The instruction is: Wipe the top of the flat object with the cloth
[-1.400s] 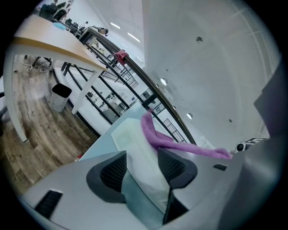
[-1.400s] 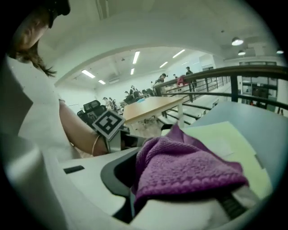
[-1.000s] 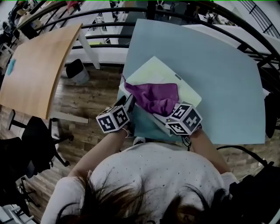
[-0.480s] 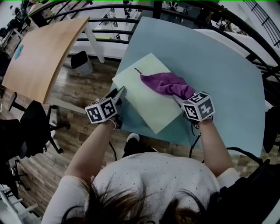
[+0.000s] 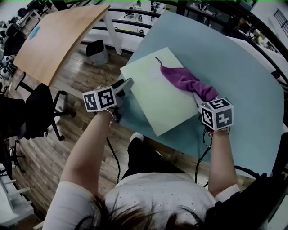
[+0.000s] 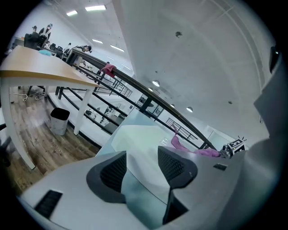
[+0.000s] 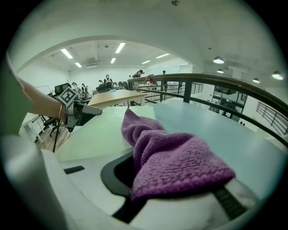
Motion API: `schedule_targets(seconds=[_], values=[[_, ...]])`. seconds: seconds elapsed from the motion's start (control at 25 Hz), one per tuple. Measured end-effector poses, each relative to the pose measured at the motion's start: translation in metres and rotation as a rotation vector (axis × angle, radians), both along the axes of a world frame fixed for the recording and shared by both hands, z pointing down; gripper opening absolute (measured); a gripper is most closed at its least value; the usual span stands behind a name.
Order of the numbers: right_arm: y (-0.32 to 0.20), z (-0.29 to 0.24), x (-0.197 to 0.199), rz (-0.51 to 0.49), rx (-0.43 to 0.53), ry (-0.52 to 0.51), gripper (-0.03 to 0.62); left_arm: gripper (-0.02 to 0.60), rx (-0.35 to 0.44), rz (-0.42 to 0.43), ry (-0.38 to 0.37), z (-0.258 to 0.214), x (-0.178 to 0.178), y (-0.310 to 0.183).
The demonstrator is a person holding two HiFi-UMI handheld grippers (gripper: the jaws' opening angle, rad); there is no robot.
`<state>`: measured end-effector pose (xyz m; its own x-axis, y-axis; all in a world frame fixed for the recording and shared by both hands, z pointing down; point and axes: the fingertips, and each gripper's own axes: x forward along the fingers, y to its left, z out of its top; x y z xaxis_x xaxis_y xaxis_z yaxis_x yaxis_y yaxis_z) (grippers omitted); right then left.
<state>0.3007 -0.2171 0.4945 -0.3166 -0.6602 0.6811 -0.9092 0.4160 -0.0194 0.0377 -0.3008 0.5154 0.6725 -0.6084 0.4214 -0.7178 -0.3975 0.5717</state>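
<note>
A pale green flat board [image 5: 157,96] lies at an angle on the light blue table [image 5: 234,58]. A purple cloth [image 5: 184,81] trails across the board's far right edge, and my right gripper [image 5: 198,96] is shut on its near end. In the right gripper view the bunched cloth [image 7: 175,161] hides the jaws of the right gripper [image 7: 148,188]. My left gripper [image 5: 125,85] stands at the board's left edge with its jaws apart. In the left gripper view the board [image 6: 144,143] runs between and behind the jaws of the left gripper [image 6: 141,168]; no pad visibly presses on it.
A wooden table [image 5: 54,40] stands to the left over the wood floor, with a black office chair [image 5: 36,112] and a waste bin [image 5: 96,51] near it. A black railing [image 5: 135,11] runs behind the blue table. The person's legs are at the table's near edge.
The right gripper has dragged the cloth from the board's near middle across to its far right edge. The left gripper has stayed at the board's left edge.
</note>
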Motion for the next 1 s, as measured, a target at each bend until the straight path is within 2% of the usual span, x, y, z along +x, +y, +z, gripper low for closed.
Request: schedule_targets(seconds=[0.2, 0.28, 0.32, 0.36, 0.44, 0.52, 0.56, 0.6, 0.64, 0.72, 0.92, 1.0], values=[[-0.007, -0.001, 0.012, 0.061, 0.024, 0.038, 0.023, 0.215, 0.021, -0.013, -0.013, 0.0, 0.0, 0.001], [-0.01, -0.012, 0.002, 0.016, 0.078, 0.074, 0.021, 0.215, 0.023, -0.018, -0.014, 0.002, -0.001, 0.001], [-0.009, -0.025, -0.015, -0.039, 0.123, 0.051, 0.021, 0.215, 0.024, -0.018, -0.014, 0.002, -0.001, 0.0], [-0.004, -0.042, -0.04, -0.109, 0.163, -0.018, 0.021, 0.215, 0.027, -0.018, -0.014, 0.001, 0.0, -0.001], [0.014, -0.074, -0.102, -0.269, 0.187, -0.249, 0.02, 0.215, 0.035, -0.02, -0.019, 0.0, 0.0, -0.005], [0.042, -0.09, -0.161, -0.408, 0.135, -0.475, 0.021, 0.215, 0.036, -0.026, -0.026, 0.001, 0.0, -0.005], [0.055, -0.089, -0.183, -0.455, 0.093, -0.544, 0.021, 0.215, 0.038, -0.029, -0.029, 0.003, 0.0, -0.005], [0.066, -0.082, -0.2, -0.493, 0.051, -0.564, 0.021, 0.215, 0.041, -0.031, -0.032, 0.004, 0.0, -0.005], [0.074, -0.069, -0.212, -0.525, 0.015, -0.537, 0.021, 0.215, 0.044, -0.034, -0.035, 0.005, 0.0, -0.005], [0.087, -0.039, -0.222, -0.582, -0.031, -0.406, 0.021, 0.215, 0.049, -0.036, -0.041, 0.007, 0.001, -0.005], [0.095, -0.006, -0.208, -0.658, -0.044, -0.132, 0.023, 0.215, 0.054, -0.038, -0.04, 0.006, 0.001, -0.005], [0.093, -0.002, -0.198, -0.653, -0.04, -0.094, 0.024, 0.215, 0.058, -0.041, -0.042, 0.006, 0.001, -0.004]])
